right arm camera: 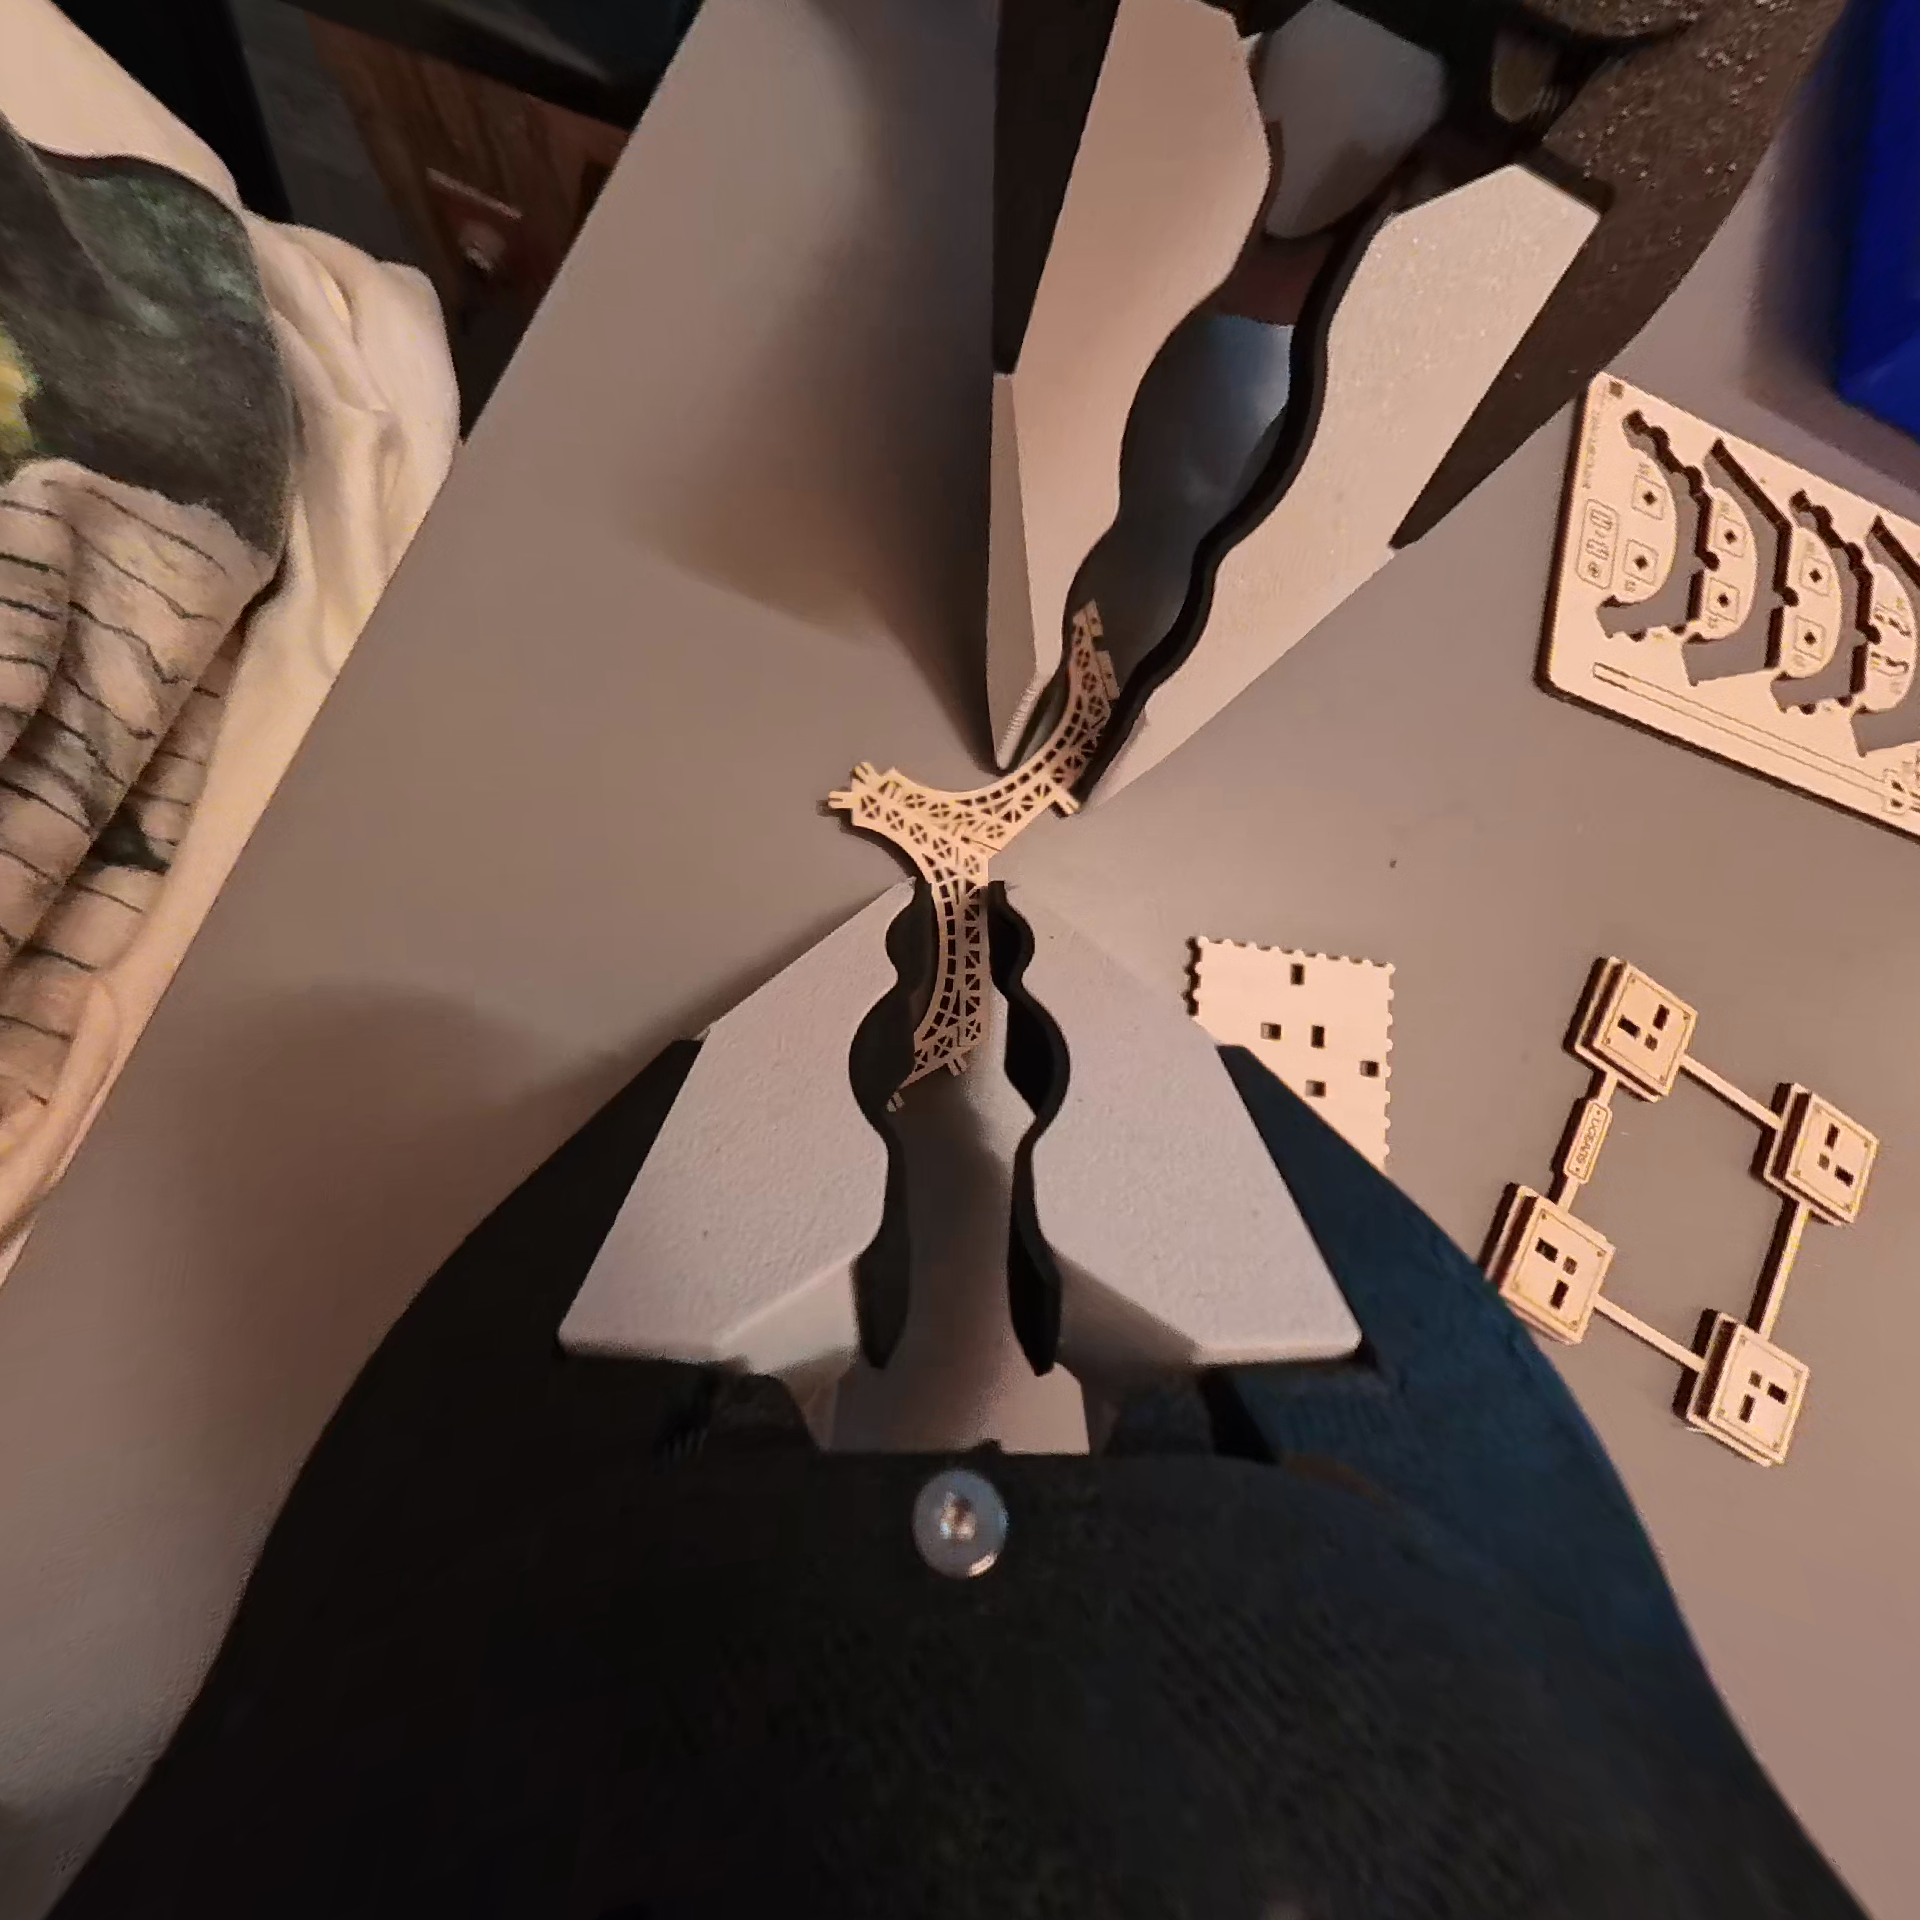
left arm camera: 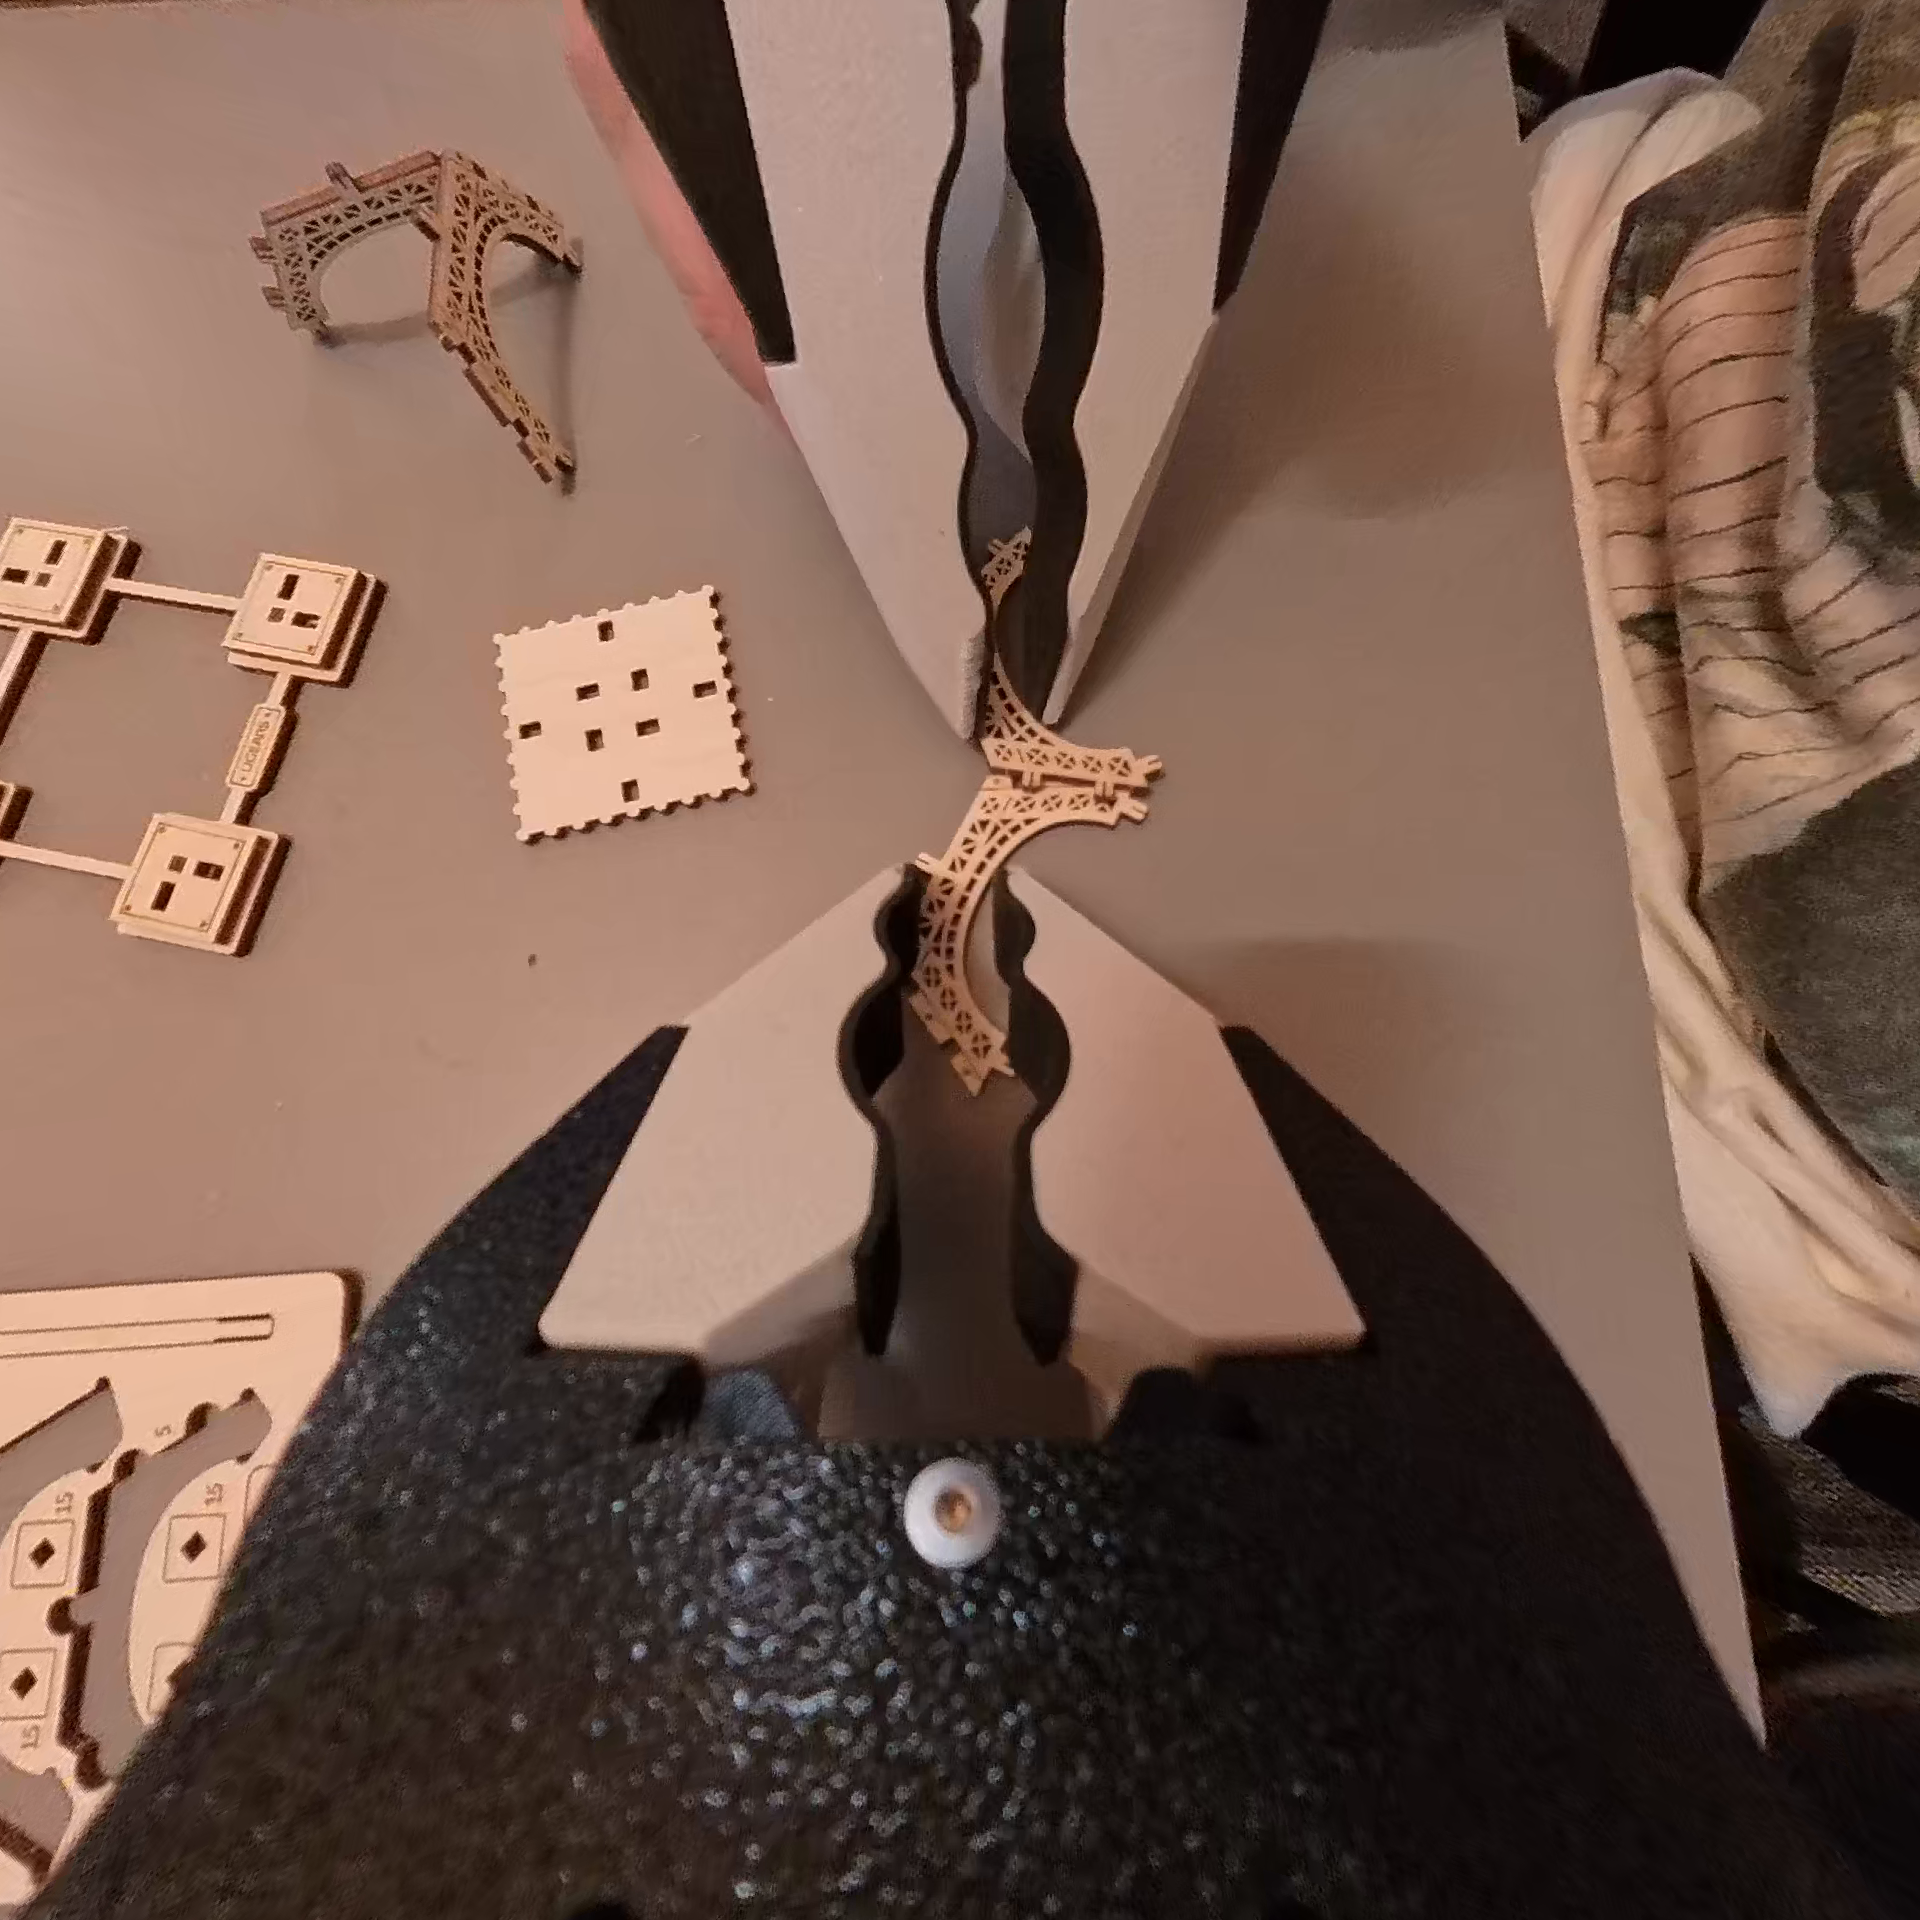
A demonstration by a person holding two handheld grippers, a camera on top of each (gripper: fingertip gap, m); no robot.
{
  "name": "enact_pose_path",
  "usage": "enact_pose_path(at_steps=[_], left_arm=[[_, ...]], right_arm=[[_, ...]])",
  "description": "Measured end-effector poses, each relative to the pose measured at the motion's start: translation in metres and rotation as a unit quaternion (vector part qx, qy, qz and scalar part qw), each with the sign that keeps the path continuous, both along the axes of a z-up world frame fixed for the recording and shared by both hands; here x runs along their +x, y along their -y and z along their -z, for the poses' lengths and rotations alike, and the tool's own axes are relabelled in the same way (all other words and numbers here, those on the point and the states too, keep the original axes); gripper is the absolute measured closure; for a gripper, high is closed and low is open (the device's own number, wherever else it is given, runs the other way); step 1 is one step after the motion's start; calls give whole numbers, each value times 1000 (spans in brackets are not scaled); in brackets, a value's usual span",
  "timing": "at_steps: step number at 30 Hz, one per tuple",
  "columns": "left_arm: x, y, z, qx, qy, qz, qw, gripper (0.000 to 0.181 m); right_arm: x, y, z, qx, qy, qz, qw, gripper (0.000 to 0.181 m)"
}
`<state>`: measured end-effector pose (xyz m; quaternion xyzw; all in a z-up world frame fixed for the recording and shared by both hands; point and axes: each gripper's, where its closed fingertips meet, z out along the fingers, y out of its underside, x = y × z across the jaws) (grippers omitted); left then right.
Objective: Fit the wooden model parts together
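My left gripper [left arm camera: 953, 883] is shut on a curved wooden lattice leg [left arm camera: 956, 945], held above the grey table [left arm camera: 1299, 831]. My right gripper [left arm camera: 1013, 717] comes in from the far side, shut on a second lattice leg [left arm camera: 1070, 764]. The two legs touch at their wide top ends between the fingertips. In the right wrist view, my right gripper [right arm camera: 956, 888] holds its leg [right arm camera: 956, 977], and the left gripper [right arm camera: 1039, 784] holds the other leg [right arm camera: 1081, 696] opposite. A partly built arch of two joined legs [left arm camera: 436, 260] stands at the far left.
A square slotted plate [left arm camera: 623, 717] [right arm camera: 1309, 1018], a frame of square feet [left arm camera: 249, 748] [right arm camera: 1683, 1195] and a cut-out part sheet [left arm camera: 156, 1455] [right arm camera: 1745, 582] lie on the table. A printed cloth [left arm camera: 1766, 623] [right arm camera: 156, 520] lies beyond the table edge.
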<state>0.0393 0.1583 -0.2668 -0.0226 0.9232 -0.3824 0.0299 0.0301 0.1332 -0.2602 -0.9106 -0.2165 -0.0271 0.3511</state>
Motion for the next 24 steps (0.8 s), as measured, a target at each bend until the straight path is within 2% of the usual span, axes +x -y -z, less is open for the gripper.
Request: enact_pose_path(at_steps=[7,11,24], left_arm=[[1,0,0,-5,7,7,1000,171],[1,1,1,-13,7,8,1000,172],[2,2,2,-16,7,6,1000,172]], right_arm=[[0,0,-1,-17,-8,-71,997,173],[5,1,-6,-15,-16,-74,997,173],[0,10,6,-25,-29,-85,996,173]])
